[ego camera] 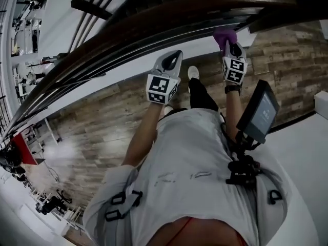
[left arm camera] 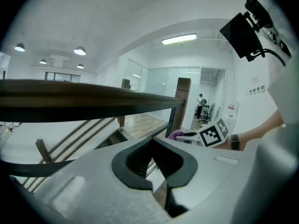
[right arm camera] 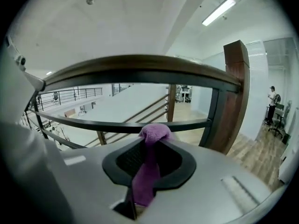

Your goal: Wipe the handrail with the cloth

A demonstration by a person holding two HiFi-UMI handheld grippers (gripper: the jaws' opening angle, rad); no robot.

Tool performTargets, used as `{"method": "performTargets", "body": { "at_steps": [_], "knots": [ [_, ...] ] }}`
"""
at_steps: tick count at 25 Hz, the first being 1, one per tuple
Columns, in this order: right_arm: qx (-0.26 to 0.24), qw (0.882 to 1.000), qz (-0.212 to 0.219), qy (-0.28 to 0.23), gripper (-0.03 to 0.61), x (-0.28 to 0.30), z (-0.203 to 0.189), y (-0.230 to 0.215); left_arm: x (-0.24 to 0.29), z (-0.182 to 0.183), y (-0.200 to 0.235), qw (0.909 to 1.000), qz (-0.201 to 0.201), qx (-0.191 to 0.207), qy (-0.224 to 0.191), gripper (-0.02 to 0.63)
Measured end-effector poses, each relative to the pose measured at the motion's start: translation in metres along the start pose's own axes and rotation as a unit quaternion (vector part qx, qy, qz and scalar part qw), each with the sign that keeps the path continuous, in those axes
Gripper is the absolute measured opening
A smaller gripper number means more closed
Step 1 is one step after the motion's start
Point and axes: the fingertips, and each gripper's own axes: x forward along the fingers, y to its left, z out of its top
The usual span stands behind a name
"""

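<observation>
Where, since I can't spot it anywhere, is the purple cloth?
The cloth is pinched in the right gripper, head view's upper right, close to the handrail.

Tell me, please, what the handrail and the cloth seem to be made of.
The handrail: probably wood, dark brown, smooth with a slight sheen along its top. The cloth: soft purple fabric, perhaps microfibre, judging by its fuzzy nap.

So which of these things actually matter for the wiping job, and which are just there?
For the job:
- handrail
- purple cloth, pinched in the jaws of the right gripper

Just there:
- left gripper, jaws shut on nothing
- wooden post at the rail's end
- black screen
- ceiling light
</observation>
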Motion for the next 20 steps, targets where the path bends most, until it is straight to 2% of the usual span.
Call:
{"method": "performTargets", "body": {
  "at_steps": [3, 6, 9, 13, 16, 20],
  "knots": [
    [-0.001, 0.999, 0.033, -0.025, 0.054, -0.056, 0.009, 0.068, -0.065, 0.002, 0.004, 0.9993, 0.021, 0.007, -0.032, 0.002],
    [-0.026, 0.994, 0.078, -0.074, 0.054, -0.107, 0.038, 0.143, -0.133, 0.006, 0.010, 0.9967, 0.046, 0.009, -0.066, 0.002],
    [-0.048, 0.982, 0.126, -0.130, 0.054, -0.155, 0.073, 0.217, -0.197, 0.005, 0.013, 0.9931, 0.068, 0.014, -0.095, 0.002],
    [-0.093, 0.960, 0.190, -0.182, 0.054, -0.216, 0.110, 0.308, -0.268, -0.001, 0.021, 0.9886, 0.094, 0.013, -0.117, 0.002],
    [-0.123, 0.945, 0.218, -0.211, 0.054, -0.255, 0.128, 0.352, -0.304, 0.005, 0.022, 0.9852, 0.108, 0.016, -0.132, 0.002],
    [-0.150, 0.935, 0.236, -0.221, 0.054, -0.275, 0.136, 0.381, -0.332, 0.016, 0.029, 0.9803, 0.127, 0.025, -0.149, 0.002]
  ]
}}
